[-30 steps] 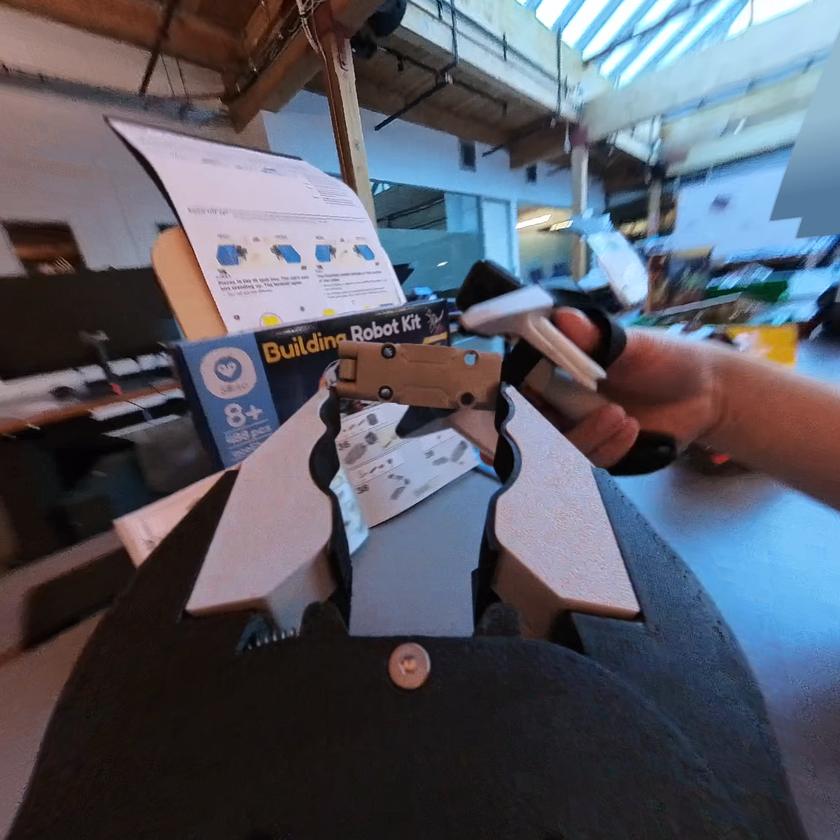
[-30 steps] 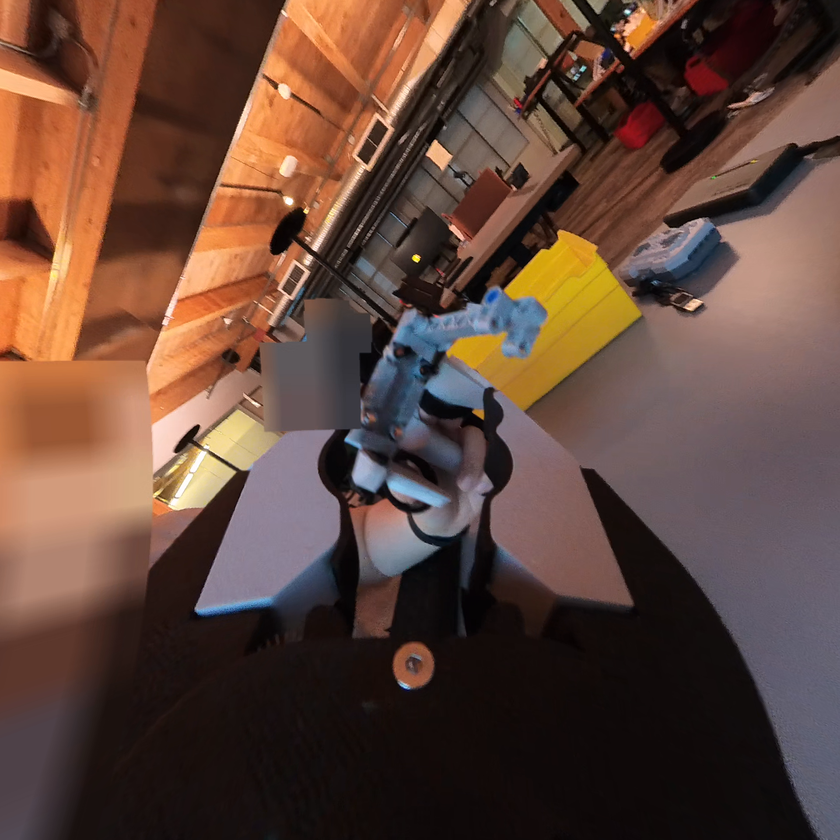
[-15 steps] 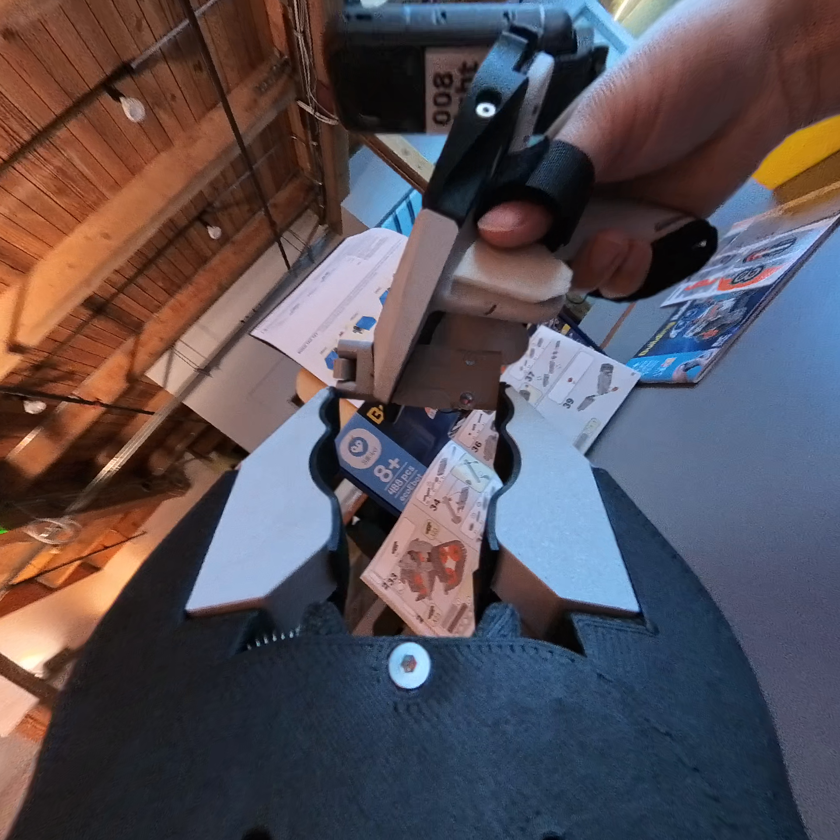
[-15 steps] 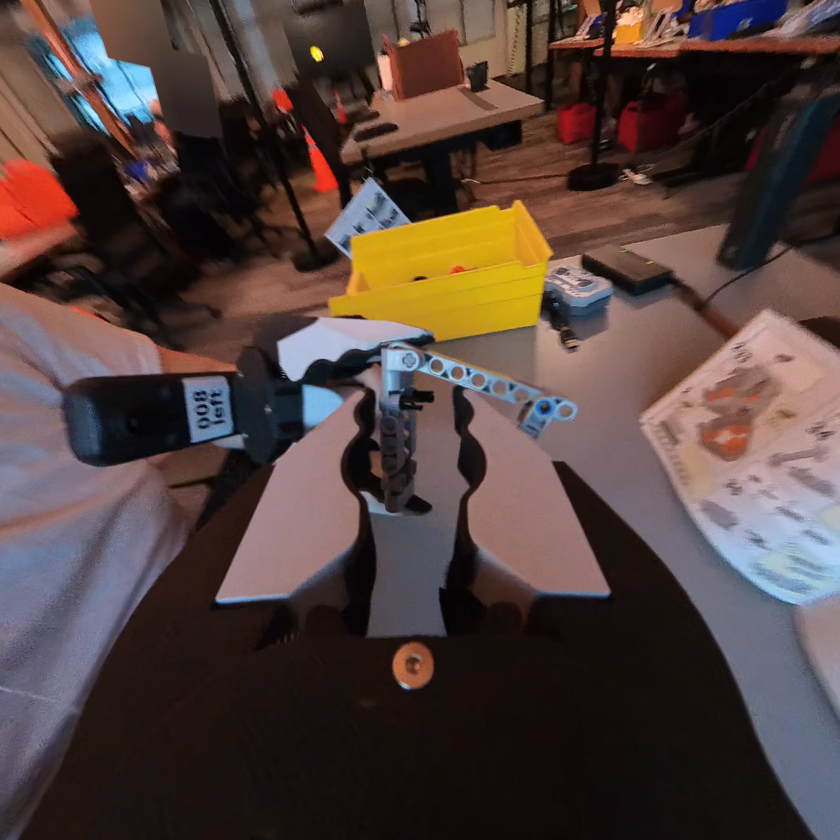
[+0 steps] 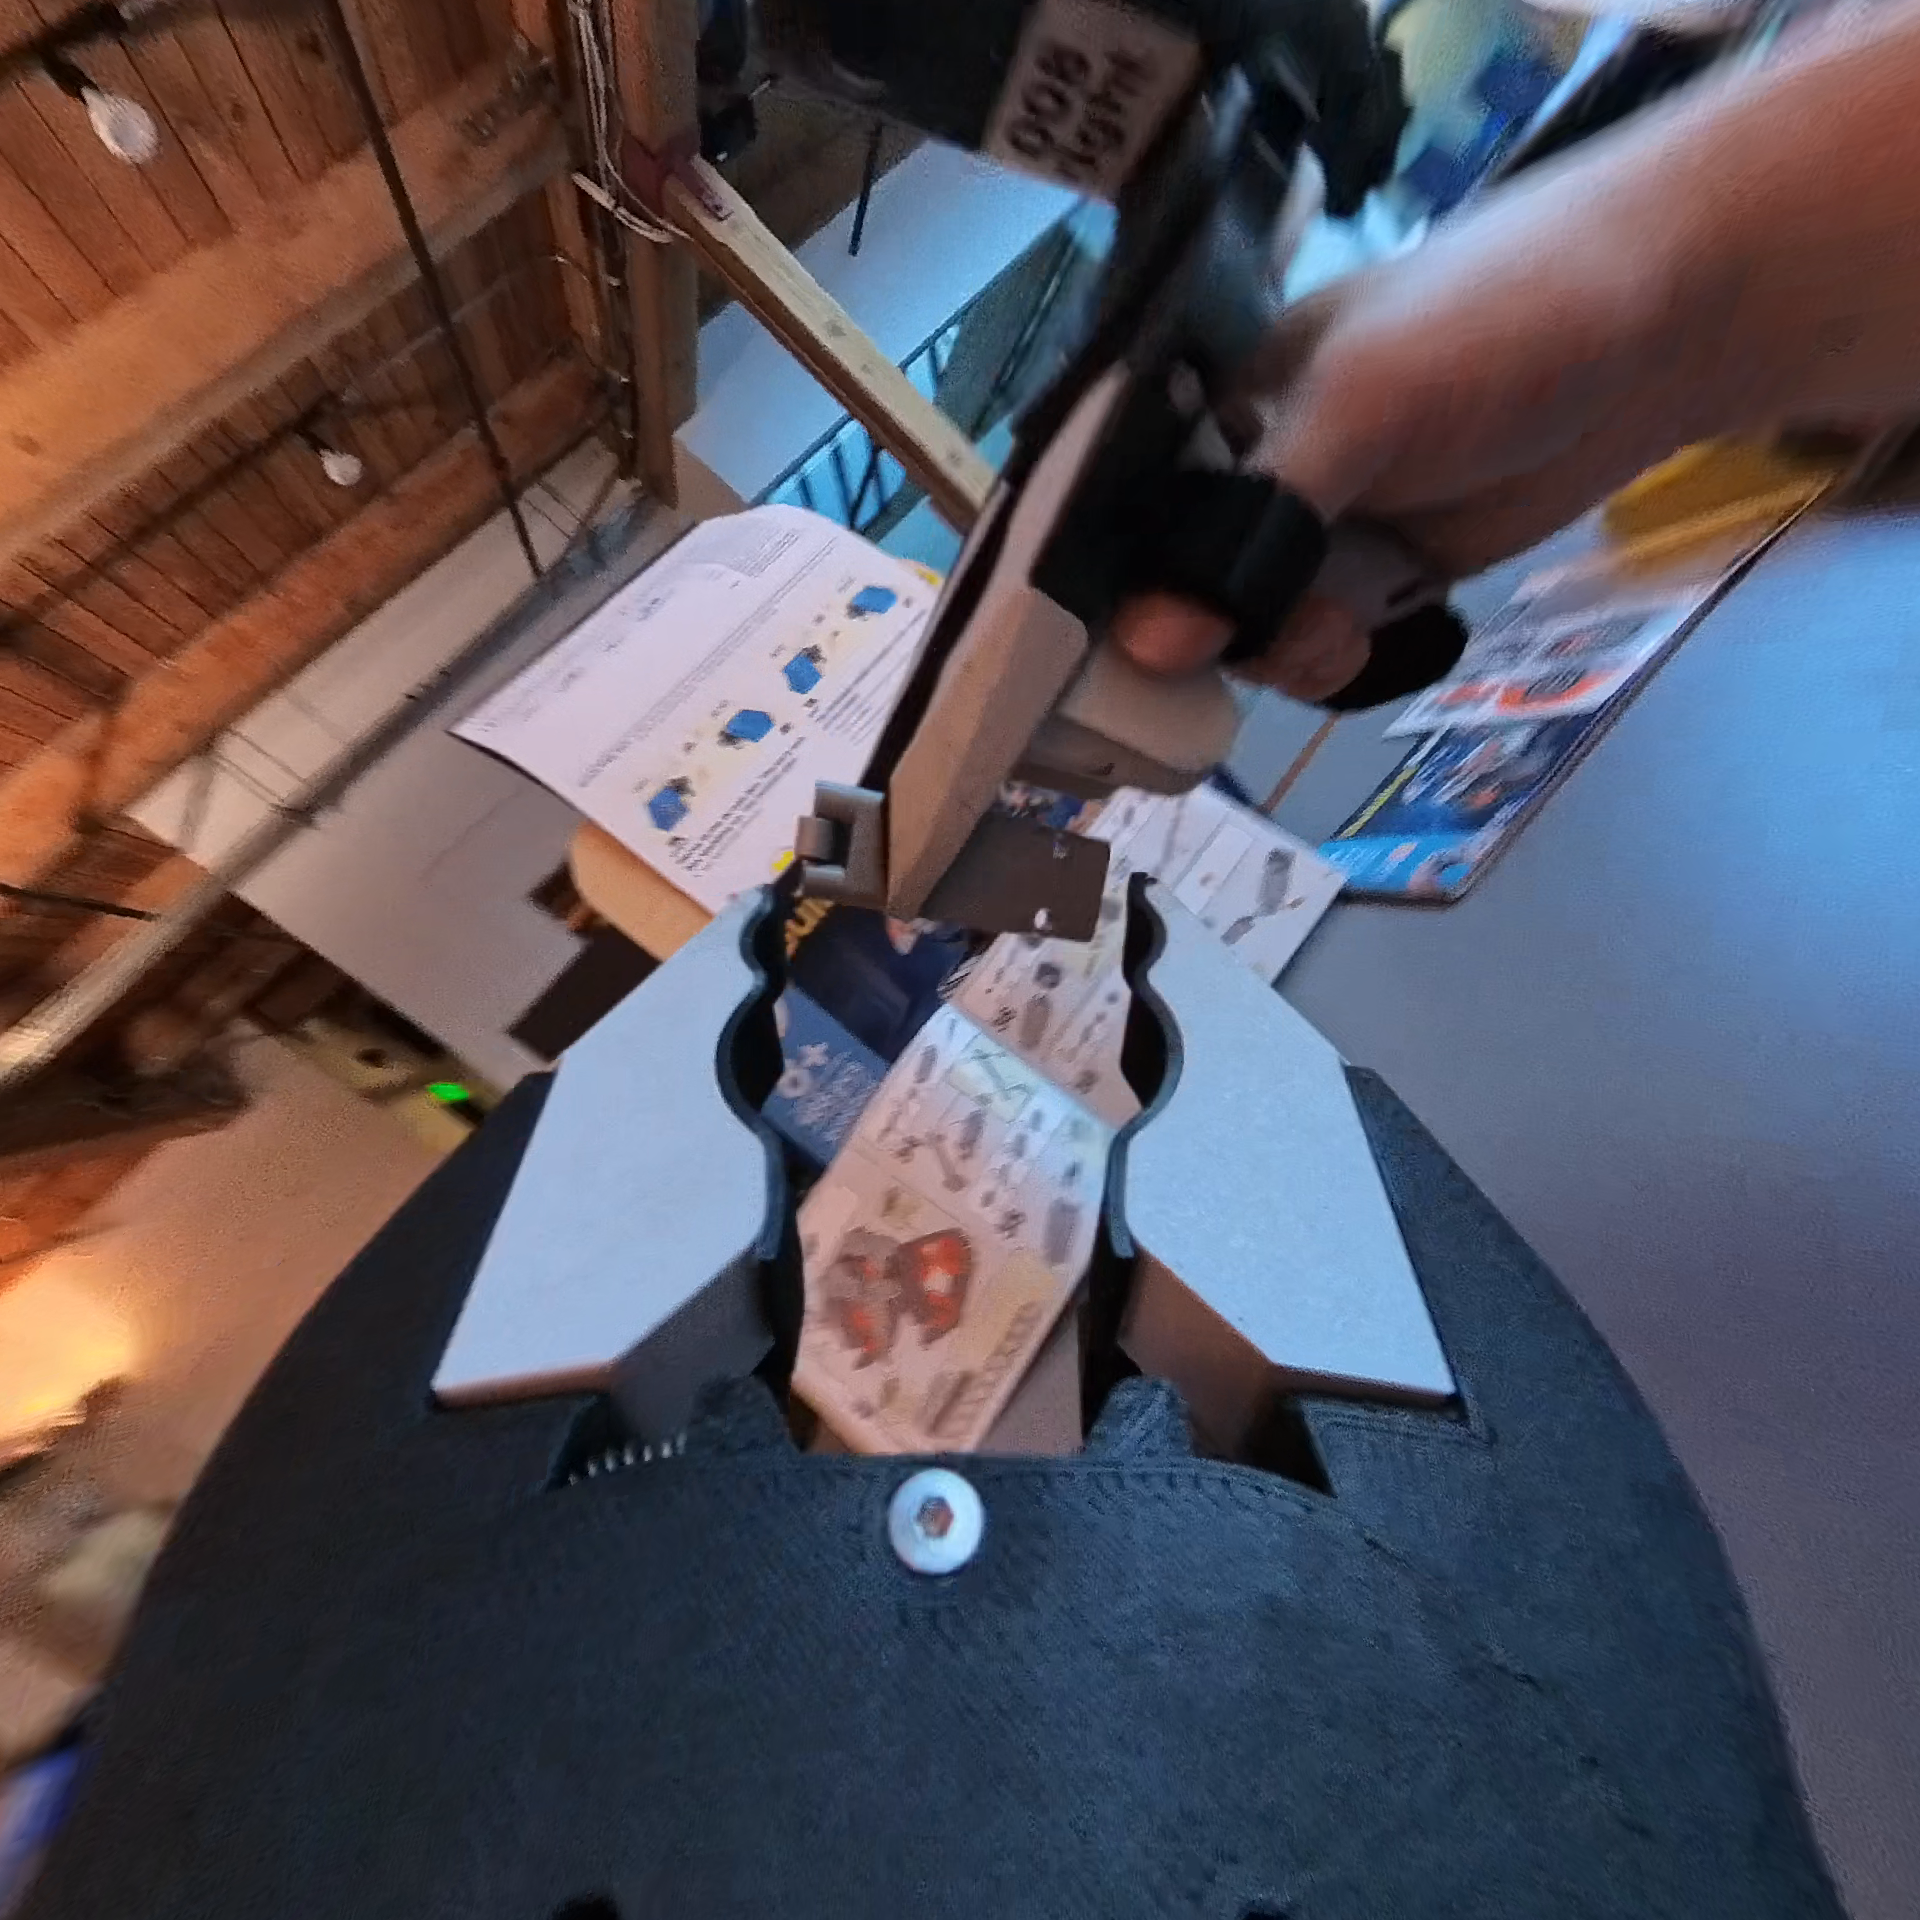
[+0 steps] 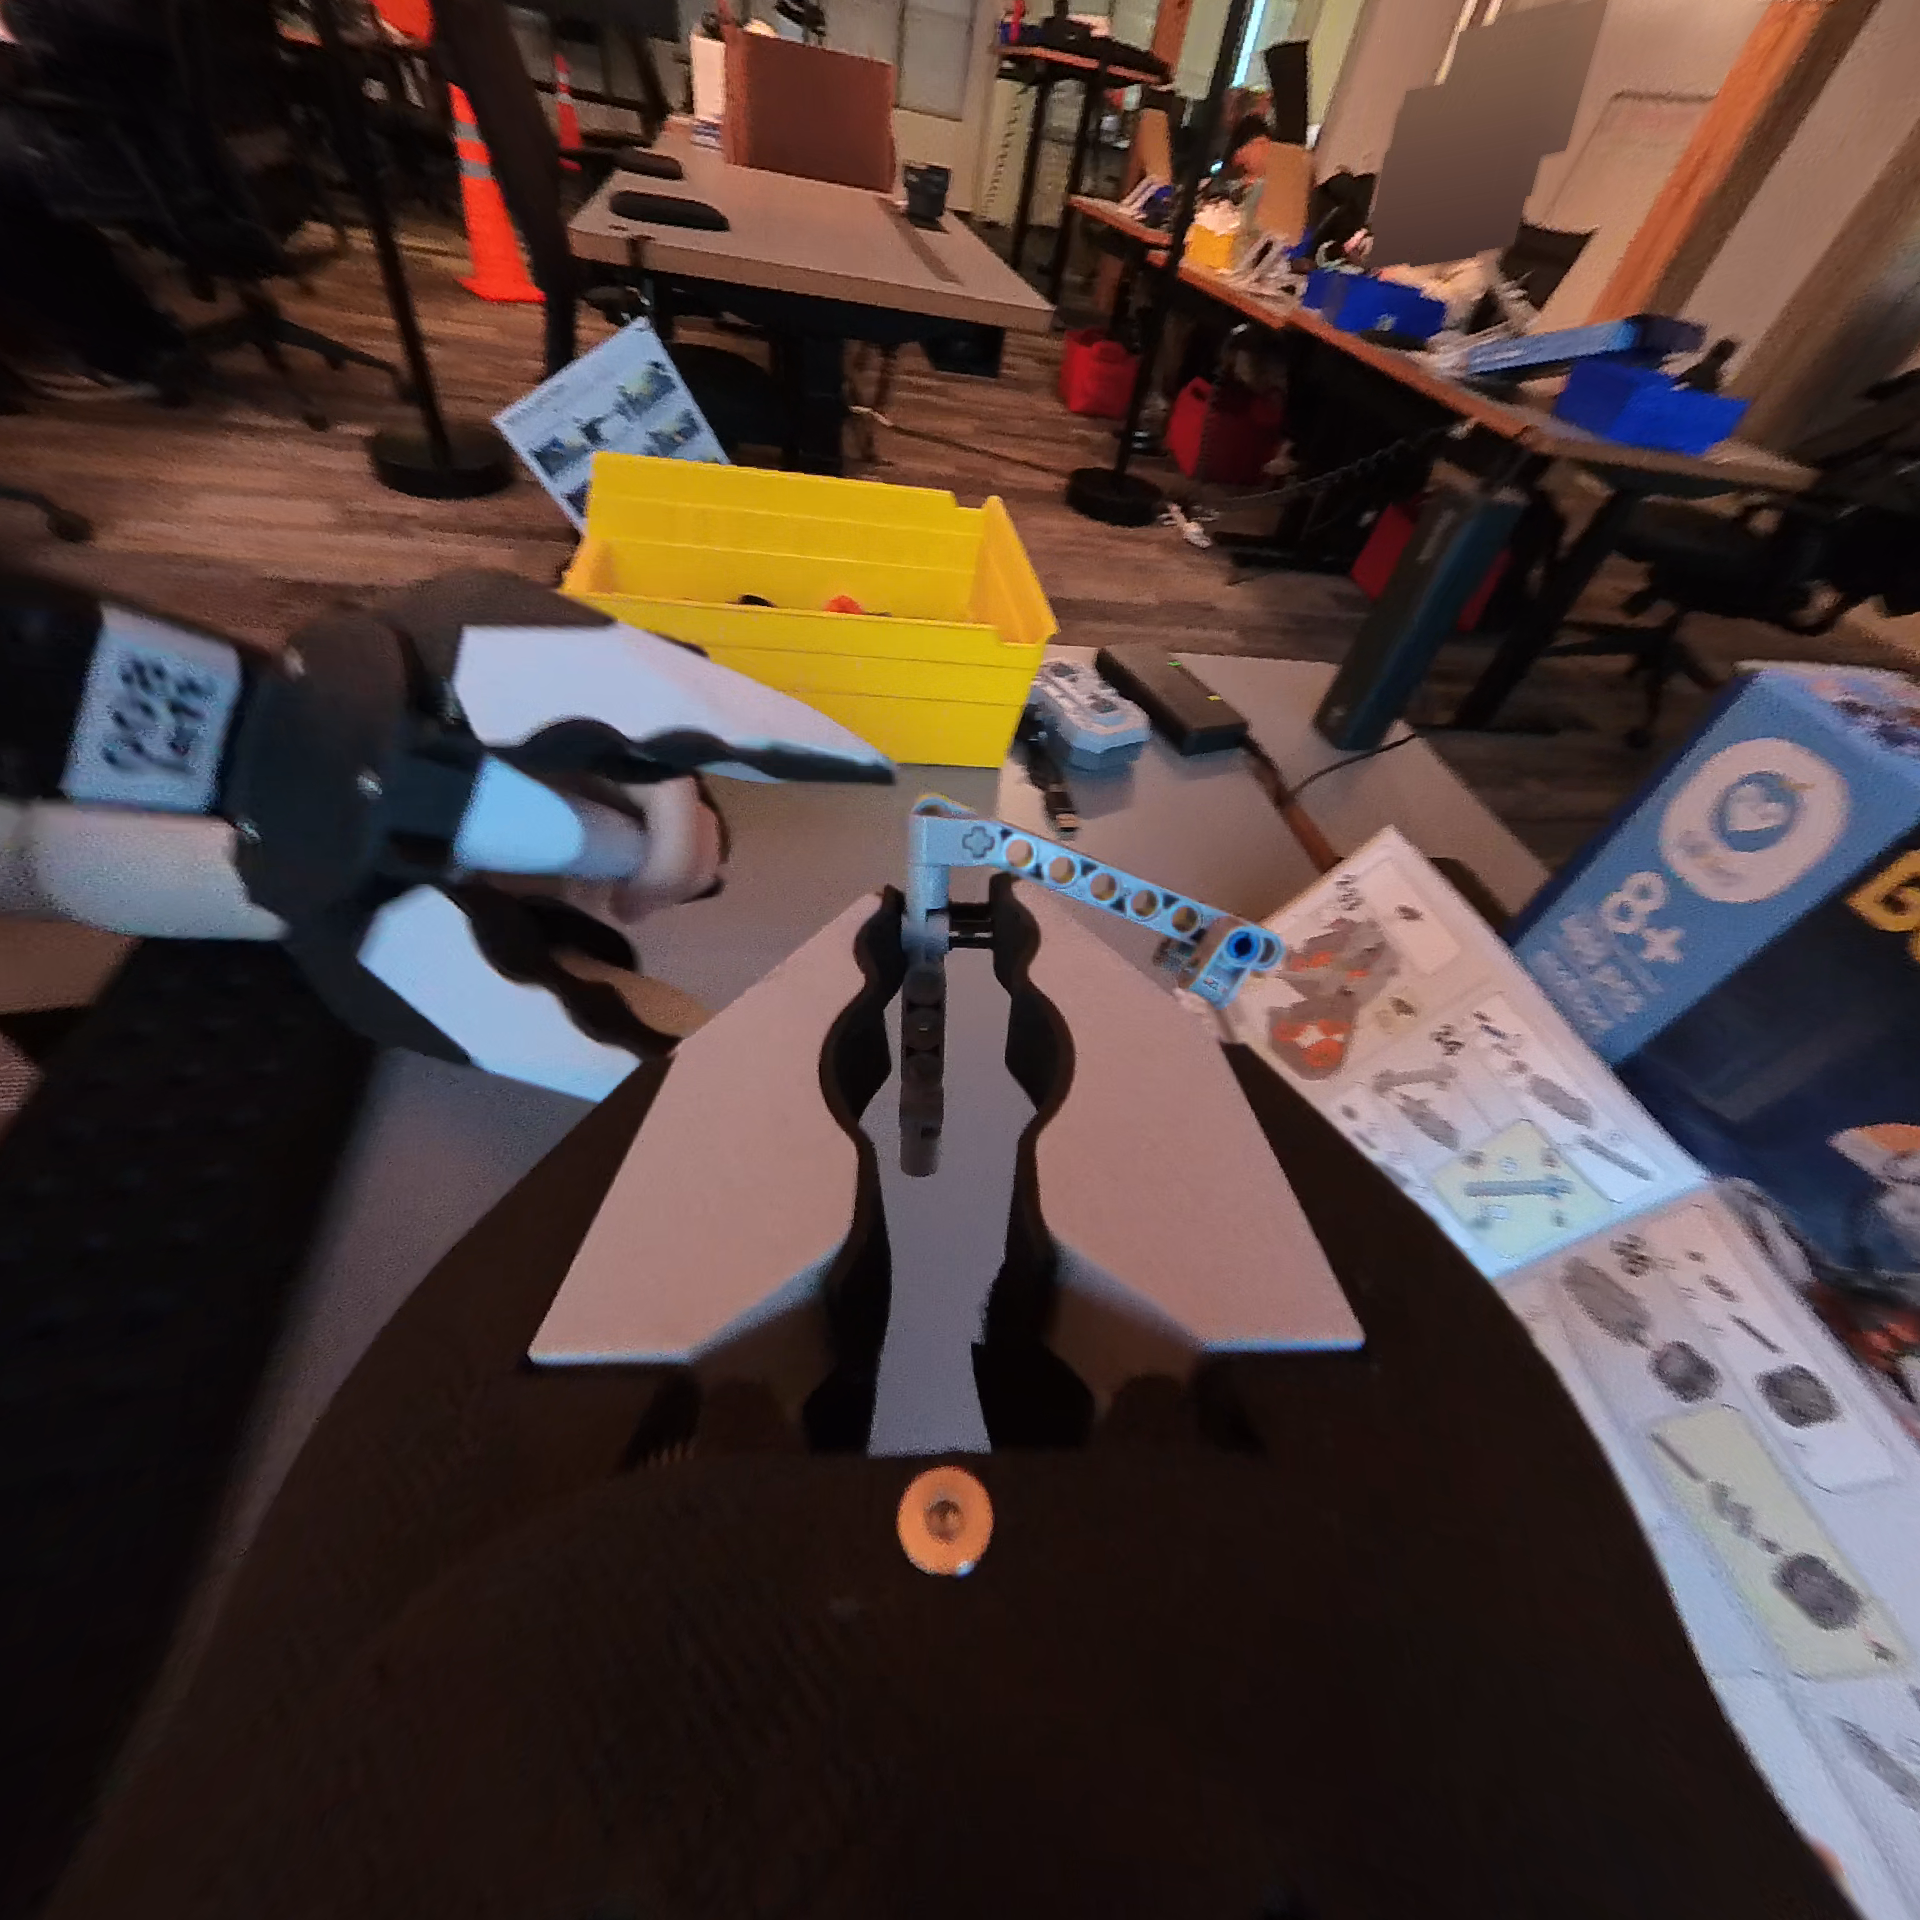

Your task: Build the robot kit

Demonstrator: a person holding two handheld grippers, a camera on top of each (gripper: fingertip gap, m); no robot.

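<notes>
My right gripper (image 6: 943, 912) is shut on a grey beam assembly (image 6: 1091, 883) and holds it above the grey table (image 6: 1164, 810). The long holed beam points right and ends in a blue pin. My left gripper (image 5: 951, 914) is open and empty. In the right wrist view it (image 6: 769, 904) hangs to the left of the assembly, jaws apart, without touching it. In the left wrist view the assembly (image 5: 1008, 883) sits just beyond my left fingertips, pinched by the right gripper's finger (image 5: 977, 707), with a hand (image 5: 1558, 312) behind.
A yellow bin (image 6: 810, 623) stands at the table's far side, with a grey control unit (image 6: 1086, 712) and a black adapter (image 6: 1174, 686) beside it. An open instruction booklet (image 6: 1455, 1091) and a blue kit box (image 6: 1714, 935) lie to the right. A printed sheet (image 5: 707, 707) leans behind the box. Less than 4 cm separates the two grippers' tips.
My left gripper has opened, let go of the assembly and drawn off to the left. My right gripper keeps the assembly and has swung level over the table.
</notes>
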